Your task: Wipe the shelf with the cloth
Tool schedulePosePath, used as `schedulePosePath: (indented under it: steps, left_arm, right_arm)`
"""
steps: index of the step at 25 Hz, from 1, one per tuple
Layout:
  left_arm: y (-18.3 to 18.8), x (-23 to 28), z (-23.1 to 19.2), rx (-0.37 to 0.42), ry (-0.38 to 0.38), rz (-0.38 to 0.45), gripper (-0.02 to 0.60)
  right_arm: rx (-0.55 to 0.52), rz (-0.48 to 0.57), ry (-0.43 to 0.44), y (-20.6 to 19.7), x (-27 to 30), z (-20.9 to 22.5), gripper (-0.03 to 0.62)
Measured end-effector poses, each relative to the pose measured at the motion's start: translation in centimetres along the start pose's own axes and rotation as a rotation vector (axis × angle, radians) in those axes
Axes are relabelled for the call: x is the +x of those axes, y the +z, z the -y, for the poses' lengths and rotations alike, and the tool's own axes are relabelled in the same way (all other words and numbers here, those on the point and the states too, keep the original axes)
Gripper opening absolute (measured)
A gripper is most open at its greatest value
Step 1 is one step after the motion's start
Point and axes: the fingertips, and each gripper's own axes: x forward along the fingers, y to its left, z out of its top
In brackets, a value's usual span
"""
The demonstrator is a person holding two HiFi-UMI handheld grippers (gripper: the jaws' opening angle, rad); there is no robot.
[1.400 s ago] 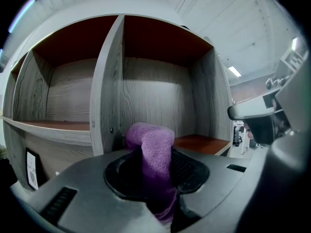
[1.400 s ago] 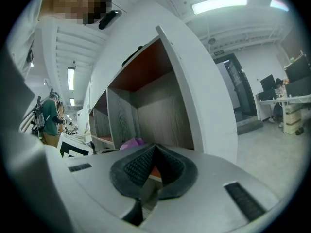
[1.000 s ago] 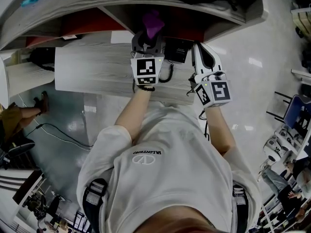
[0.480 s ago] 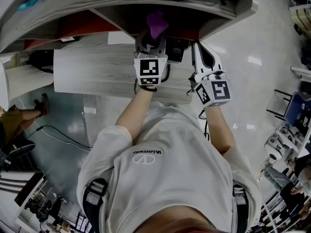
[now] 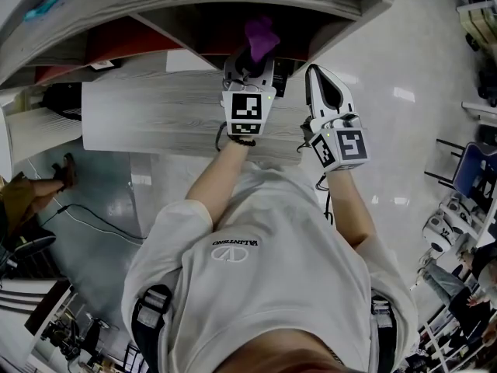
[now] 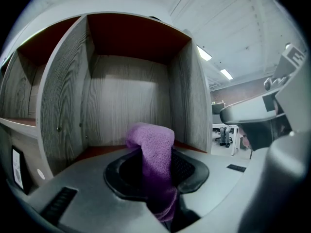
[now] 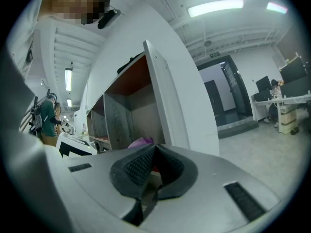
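Cloth in closed left hand-held gripper

Purple cloth — grey wood-grain shelf, red-brown on its floor and ceiling — the person's shirt white.

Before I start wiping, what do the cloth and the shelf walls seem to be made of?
Cloth: purple, with a fuzzy looped pile, so likely microfibre or terry.
Shelf walls: grey, printed-looking wood grain with a matte finish, probably laminate board.
Compartment ceiling: smooth reddish-brown panel, material unclear.
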Motion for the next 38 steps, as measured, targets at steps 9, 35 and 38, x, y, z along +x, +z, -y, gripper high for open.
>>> schedulePosePath:
  steps: [9,35,38]
  left_arm:
    - [0.2,0.4,1.5,-0.004,-0.005,-0.013,0.107]
    - [0.6,1.9,7.2,0.026,-0.119,-0.044,0.107]
    - [0.6,1.9,7.6,0.053,-0.131,-0.047,0.106]
  right_arm:
    - [0.003,0.003,-0.020,0.1,-1.6,1.3,0.000]
    - [0.020,0.022,-0.072,0.2,-4.4,3.2,0.000]
    - [0.020,0.025,-0.072,0.3,-4.6,3.2,0.000]
